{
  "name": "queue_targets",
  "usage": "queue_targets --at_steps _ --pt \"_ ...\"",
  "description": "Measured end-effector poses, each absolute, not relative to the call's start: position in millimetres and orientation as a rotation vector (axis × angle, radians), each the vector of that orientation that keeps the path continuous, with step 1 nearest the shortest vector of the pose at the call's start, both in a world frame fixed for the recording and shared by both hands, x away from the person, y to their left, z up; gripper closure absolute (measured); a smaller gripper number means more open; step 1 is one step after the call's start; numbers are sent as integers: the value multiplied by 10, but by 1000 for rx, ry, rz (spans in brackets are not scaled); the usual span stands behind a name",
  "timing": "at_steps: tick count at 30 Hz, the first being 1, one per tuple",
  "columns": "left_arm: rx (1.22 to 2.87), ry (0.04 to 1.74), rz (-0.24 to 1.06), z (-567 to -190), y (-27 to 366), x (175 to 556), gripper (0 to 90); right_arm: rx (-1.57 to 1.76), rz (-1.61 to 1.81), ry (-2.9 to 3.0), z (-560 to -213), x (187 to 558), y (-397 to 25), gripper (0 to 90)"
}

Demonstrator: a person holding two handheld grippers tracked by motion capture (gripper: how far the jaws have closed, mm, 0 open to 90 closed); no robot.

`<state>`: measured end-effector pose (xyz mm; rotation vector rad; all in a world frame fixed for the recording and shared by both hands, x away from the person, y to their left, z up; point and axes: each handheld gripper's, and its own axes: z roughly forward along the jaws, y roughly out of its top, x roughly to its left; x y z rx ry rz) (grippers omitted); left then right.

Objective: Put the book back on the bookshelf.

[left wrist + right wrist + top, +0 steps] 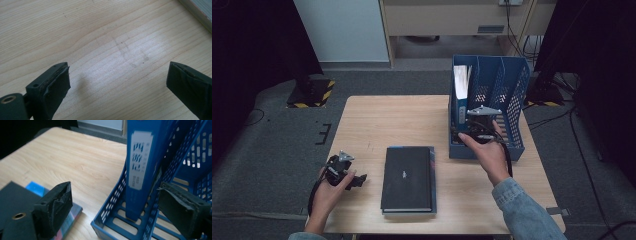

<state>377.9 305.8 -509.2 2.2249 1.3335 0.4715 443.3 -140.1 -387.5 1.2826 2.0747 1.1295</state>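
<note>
Right gripper, fingers open, faces a blue book upright in the rack: stiff, fairly heavy; pinch its spine. Left gripper open over the desk.

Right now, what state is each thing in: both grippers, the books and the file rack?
Left gripper: open, empty, over bare table.
Right gripper: open, empty, at the rack's front.
Blue book: upright in the rack's left slot.
Black book: flat on the table, closed.
Rack: upright on the table.

The upright blue book runs off the right gripper view's top edge; its smaller spine print is unreadable.
</note>
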Motion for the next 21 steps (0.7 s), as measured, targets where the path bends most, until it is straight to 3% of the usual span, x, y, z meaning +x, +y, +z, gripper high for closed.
queue_targets --at_steps 7,21 --pt "2213 1331 479 -5088 3071 3773 47 1243 1158 2111 -3926 4315 -1418 213" --pt "2228 1339 494 -5132 3098 3769 46 1162 1216 2253 -4141 3918 -1336 248"
